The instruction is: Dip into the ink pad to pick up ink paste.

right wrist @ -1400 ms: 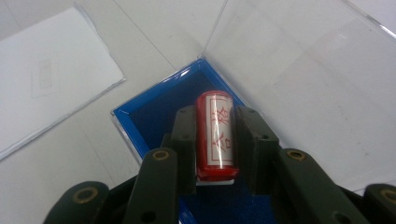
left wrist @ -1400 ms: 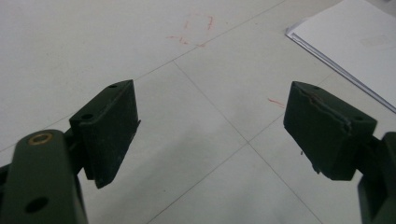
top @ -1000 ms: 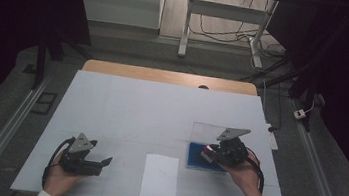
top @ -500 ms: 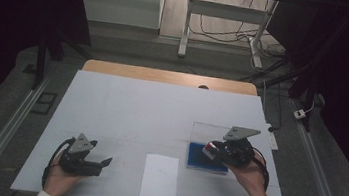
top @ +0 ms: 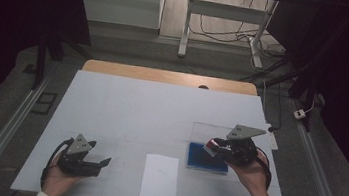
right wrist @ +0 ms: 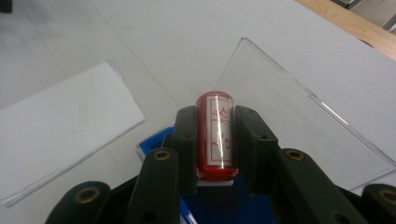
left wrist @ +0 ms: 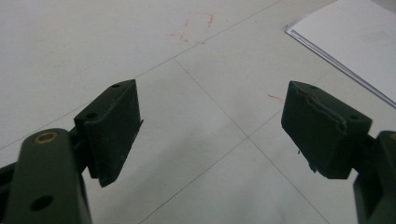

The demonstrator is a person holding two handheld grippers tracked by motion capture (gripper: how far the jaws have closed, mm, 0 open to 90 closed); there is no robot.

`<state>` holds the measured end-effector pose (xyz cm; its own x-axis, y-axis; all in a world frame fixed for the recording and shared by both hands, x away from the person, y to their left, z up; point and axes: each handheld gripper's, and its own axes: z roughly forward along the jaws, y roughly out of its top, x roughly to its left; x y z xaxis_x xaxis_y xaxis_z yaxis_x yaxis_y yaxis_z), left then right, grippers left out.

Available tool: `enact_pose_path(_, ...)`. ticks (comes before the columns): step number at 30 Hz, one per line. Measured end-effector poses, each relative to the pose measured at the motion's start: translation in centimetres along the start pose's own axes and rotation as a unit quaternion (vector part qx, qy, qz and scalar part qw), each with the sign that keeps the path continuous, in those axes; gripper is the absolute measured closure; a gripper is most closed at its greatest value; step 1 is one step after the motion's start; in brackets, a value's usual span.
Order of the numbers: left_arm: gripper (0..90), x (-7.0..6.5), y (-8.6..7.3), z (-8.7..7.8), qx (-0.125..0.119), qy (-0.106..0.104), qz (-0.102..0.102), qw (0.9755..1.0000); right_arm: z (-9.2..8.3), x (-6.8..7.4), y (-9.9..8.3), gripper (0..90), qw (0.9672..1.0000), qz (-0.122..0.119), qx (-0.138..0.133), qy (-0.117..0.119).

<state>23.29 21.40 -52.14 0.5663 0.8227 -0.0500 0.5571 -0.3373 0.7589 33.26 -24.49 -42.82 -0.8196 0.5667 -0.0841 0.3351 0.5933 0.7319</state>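
Right tongs [right wrist: 215, 140] grip stamp [right wrist: 215, 135] above ink pad [top: 208, 157] edge.

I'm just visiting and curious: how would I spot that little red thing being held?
Start at the pale table, then find the blue pad near its right side. Just above it, the right gripper clamps a small red stamp, a glossy cylinder with red characters on a white label, unlike the flat paper sheet nearby.

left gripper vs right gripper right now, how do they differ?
The left gripper has its jaws wide apart with nothing between them; the right gripper is shut on a red stamp. The left one sits low by the bare table, left of the white paper; the right one is over the blue ink pad. Both are black, hand-held and carry a grey three-cornered plate.
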Motion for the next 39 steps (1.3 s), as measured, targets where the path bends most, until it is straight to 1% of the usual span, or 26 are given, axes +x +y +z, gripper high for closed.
enact_pose_path(2,19.9,0.0,0.0,0.0,-0.001,0.001,0.000,1.0000,0.3,0.0,0.0,70.3,1.0000,0.000,0.009,0.000)
enact_pose_path(3,19.9,0.0,0.0,0.0,0.000,0.001,0.000,1.0000,0.3,0.0,0.0,70.3,1.0000,0.000,0.009,0.000)
enact_pose_path(4,19.9,0.0,-0.1,0.0,0.000,0.000,-0.001,1.0000,0.7,0.0,-0.1,70.3,0.9998,-0.001,0.018,0.000)
enact_pose_path(5,19.9,0.1,-0.1,0.0,0.001,0.001,-0.001,1.0000,0.7,0.0,-0.1,70.3,0.9998,-0.001,0.018,0.000)
enact_pose_path(6,19.9,0.1,-0.1,0.1,0.002,0.001,-0.001,1.0000,1.0,-0.1,-0.2,70.3,0.9997,-0.003,0.025,0.001)
enact_pose_path(10,20.0,0.1,-0.1,0.1,0.003,0.000,0.001,1.0000,1.4,-0.1,-0.3,70.3,0.9994,-0.005,0.033,-0.002)
enact_pose_path(17,20.0,0.0,-0.1,0.1,0.003,0.000,0.002,1.0000,1.8,0.0,-0.4,70.3,0.9992,-0.003,0.040,-0.004)
enact_pose_path(18,20.0,0.0,-0.1,0.1,0.003,0.000,0.003,1.0000,2.0,0.0,-0.5,70.3,0.9989,-0.006,0.045,-0.004)
enact_pose_path(28,20.0,-0.1,-0.2,0.2,0.005,-0.002,0.005,1.0000,2.8,0.1,-0.7,70.3,0.9983,-0.009,0.058,-0.002)
enact_pose_path(30,20.0,-0.1,-0.2,0.2,0.007,-0.001,0.006,1.0000,2.9,0.2,-0.8,70.3,0.9976,-0.009,0.068,-0.007)
enact_pose_path(32,20.0,-0.1,-0.2,0.2,0.008,0.001,0.008,0.9999,2.9,0.1,-0.8,70.3,0.9974,-0.012,0.070,-0.010)
enact_pose_path(36,20.0,-0.2,-0.2,0.3,0.010,-0.001,0.010,0.9999,3.0,-0.1,-1.0,70.3,0.9973,-0.005,0.073,-0.010)
enact_pose_path(39,20.0,-0.2,-0.2,0.3,0.010,0.001,0.011,0.9999,3.3,-0.1,-1.2,70.3,0.9969,-0.006,0.077,-0.012)
